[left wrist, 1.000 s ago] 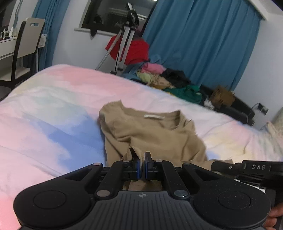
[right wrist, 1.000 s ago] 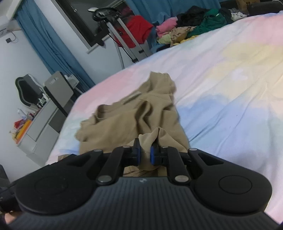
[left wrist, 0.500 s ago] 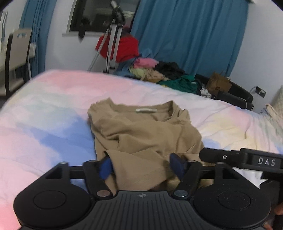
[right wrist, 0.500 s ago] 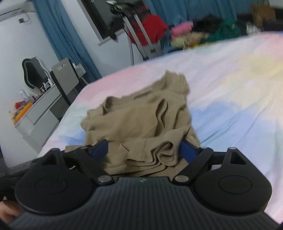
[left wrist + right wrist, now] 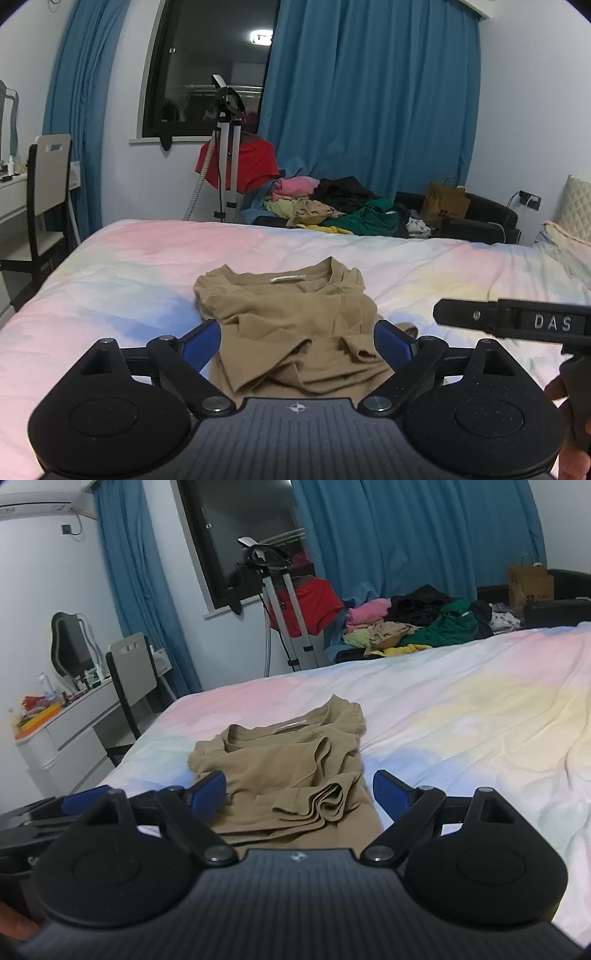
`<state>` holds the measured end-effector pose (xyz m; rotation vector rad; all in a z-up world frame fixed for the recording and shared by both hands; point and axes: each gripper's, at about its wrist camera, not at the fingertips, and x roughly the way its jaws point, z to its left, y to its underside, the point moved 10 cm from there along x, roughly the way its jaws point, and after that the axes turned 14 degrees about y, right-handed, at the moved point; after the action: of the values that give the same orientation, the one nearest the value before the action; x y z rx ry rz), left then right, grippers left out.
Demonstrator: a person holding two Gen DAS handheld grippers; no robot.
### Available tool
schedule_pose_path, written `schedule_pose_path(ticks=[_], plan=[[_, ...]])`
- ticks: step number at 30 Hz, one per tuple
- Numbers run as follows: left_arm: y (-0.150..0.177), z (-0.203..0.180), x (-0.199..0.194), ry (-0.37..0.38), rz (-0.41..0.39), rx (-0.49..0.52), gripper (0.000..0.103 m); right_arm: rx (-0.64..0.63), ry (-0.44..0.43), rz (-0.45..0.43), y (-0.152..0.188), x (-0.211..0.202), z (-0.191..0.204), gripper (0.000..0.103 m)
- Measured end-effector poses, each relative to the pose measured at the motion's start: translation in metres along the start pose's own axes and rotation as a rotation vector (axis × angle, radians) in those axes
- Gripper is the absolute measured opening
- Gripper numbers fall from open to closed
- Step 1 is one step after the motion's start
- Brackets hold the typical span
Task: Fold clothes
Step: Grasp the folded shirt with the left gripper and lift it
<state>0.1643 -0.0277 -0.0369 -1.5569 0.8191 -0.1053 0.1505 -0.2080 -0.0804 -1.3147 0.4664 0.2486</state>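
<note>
Lying bunched on the pastel bedspread [image 5: 110, 266] with its collar at the far end, the tan shirt [image 5: 295, 325] sits between both claws, near hem rumpled over itself, looks like a half-done lengthwise fold. Left gripper [image 5: 297, 341] has its blue fingers [image 5: 201, 341] spread wide with nothing in them, hovering at the near edge; right gripper [image 5: 299, 794] is spread and empty too. Judging by that, they're open to re-pinch the hem for the next fold.

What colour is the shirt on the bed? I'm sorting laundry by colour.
Plain tan, the shirt shows best in the left wrist view, with a small pale neck label.
</note>
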Motion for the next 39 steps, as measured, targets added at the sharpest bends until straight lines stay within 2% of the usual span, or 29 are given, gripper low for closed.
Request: schedule_pose_path(ticks=[2,5,11,13,19,23,26,29,32,35,39], plan=[[0.009,-0.002,-0.010,0.017,0.028,-0.061,0.092,-0.003,0.009,-0.009,0.000,-0.004,0.000,0.088],[0.027,-0.006,-0.023,0.088,0.081,-0.211,0.092,0.020,0.032,-0.010,-0.002,-0.005,-0.006,0.088],[0.078,-0.033,-0.032,0.317,0.222,-0.537,0.092,0.147,0.071,0.037,-0.003,0.003,-0.033,0.088],[0.094,-0.038,-0.026,0.359,0.264,-0.609,0.092,0.187,0.073,0.059,-0.001,0.005,-0.039,0.088],[0.128,-0.010,0.010,0.323,0.274,-0.800,0.092,0.236,0.057,0.093,0.005,0.010,-0.043,0.088],[0.133,0.010,0.016,0.322,0.206,-0.922,0.091,0.249,0.054,0.095,0.005,0.011,-0.044,0.088],[0.127,0.022,0.011,0.298,0.150,-0.942,0.091,0.246,0.059,0.092,0.006,0.010,-0.045,0.088],[0.122,0.035,0.007,0.273,0.101,-0.953,0.087,0.252,0.051,0.093,0.006,0.007,-0.044,0.088],[0.123,0.036,0.009,0.285,0.102,-0.955,0.087,0.260,0.030,0.099,0.009,0.002,-0.040,0.088],[0.123,0.028,0.014,0.276,0.139,-0.894,0.078,0.280,-0.005,0.127,0.015,-0.002,-0.033,0.088],[0.122,0.036,0.013,0.262,0.103,-0.930,0.061,0.316,-0.058,0.189,0.031,-0.005,-0.022,0.088]])
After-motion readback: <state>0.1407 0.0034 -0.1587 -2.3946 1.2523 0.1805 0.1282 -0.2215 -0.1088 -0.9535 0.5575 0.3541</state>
